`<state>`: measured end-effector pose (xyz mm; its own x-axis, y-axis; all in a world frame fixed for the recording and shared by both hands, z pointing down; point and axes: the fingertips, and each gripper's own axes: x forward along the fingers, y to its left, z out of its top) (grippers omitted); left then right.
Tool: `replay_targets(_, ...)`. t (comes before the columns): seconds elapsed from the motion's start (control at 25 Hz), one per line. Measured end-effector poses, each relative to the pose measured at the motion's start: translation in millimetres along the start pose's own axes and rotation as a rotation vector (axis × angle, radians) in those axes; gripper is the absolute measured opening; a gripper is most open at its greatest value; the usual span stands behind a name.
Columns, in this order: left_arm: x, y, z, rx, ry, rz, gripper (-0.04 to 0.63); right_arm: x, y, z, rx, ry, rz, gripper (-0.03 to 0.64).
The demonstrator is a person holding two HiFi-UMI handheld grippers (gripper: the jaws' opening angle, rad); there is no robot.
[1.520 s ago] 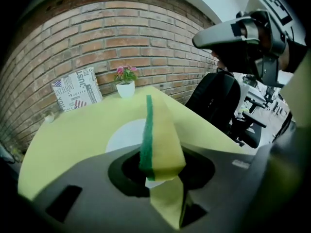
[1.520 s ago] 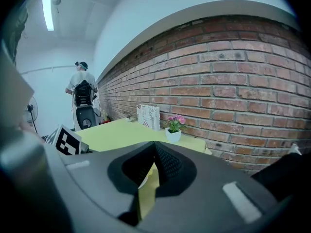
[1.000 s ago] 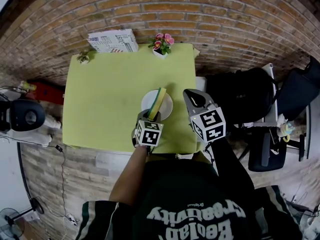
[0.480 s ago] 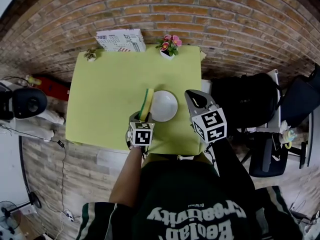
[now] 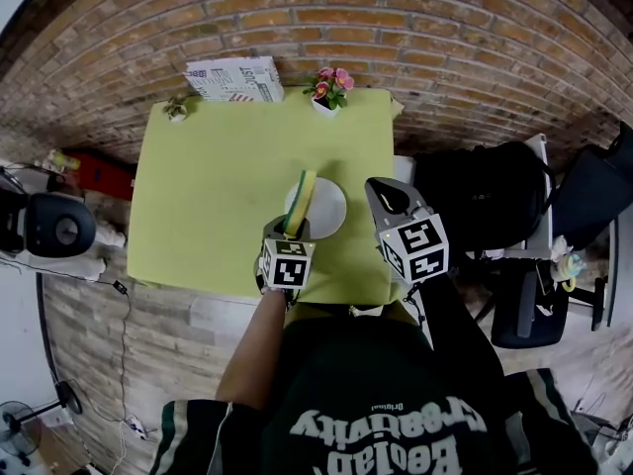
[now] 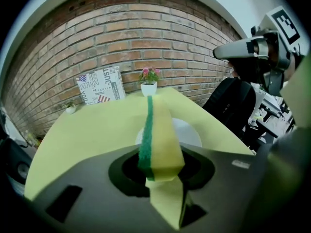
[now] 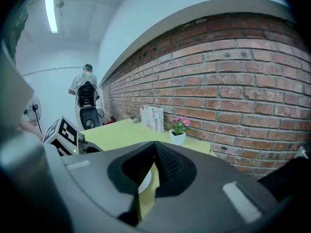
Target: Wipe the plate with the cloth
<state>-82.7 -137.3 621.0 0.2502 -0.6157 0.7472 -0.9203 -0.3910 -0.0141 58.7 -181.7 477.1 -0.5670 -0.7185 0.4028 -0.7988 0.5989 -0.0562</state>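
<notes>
The left tongs [image 5: 295,228] grip one end of a yellow sponge [image 5: 300,203] with a green scouring side. The sponge stands on its narrow edge and points away from the person. In the head view it lies across the left rim of the white plate [image 5: 328,208]; whether it touches the plate cannot be told.

The plate sits on the yellow-green tabletop [image 5: 218,186], near the front right corner. The right tongs [image 5: 382,190] hover just right of the plate with nothing in them. In the right gripper view their tips meet, and a slit below shows a bit of plate [image 7: 145,181] and tabletop.

At the far edge, by the brick wall, stand a flowerpot [image 5: 325,89] and a printed sign [image 5: 232,79].
</notes>
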Motion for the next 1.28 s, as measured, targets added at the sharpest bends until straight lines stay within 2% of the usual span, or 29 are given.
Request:
replay_targets(0.36,5.0,-59.5,2.6,0.033,0.003,-0.153,0.129,-14.7,-11.0,-5.6,0.013,-0.002,-0.029,0.014)
replay_targets(0.56,9.5,-81.6,-9.9,0.045,0.058,-0.201,0.129,-21.2,-14.2,-9.2,0.017,-0.001,-0.036,0.014)
replay_targets(0.76,9.7,-78.1,-10.2,0.05,0.055,-0.184,0.129,-23.1,-13.4,-11.7,0.018,0.003,-0.036,0.014)
replay_targets(1.0,4.6,-61.7,-17.1,0.018,0.059,-0.155,0.129,-18.9,-6.7,-8.8,0.008,0.0,-0.022,0.014)
replay_targets(1.28,-7.0,-15.2,-33.6,-0.05,0.087,-0.055,0.129,-8.9,8.8,-4.9,-0.013,0.001,0.013,0.014)
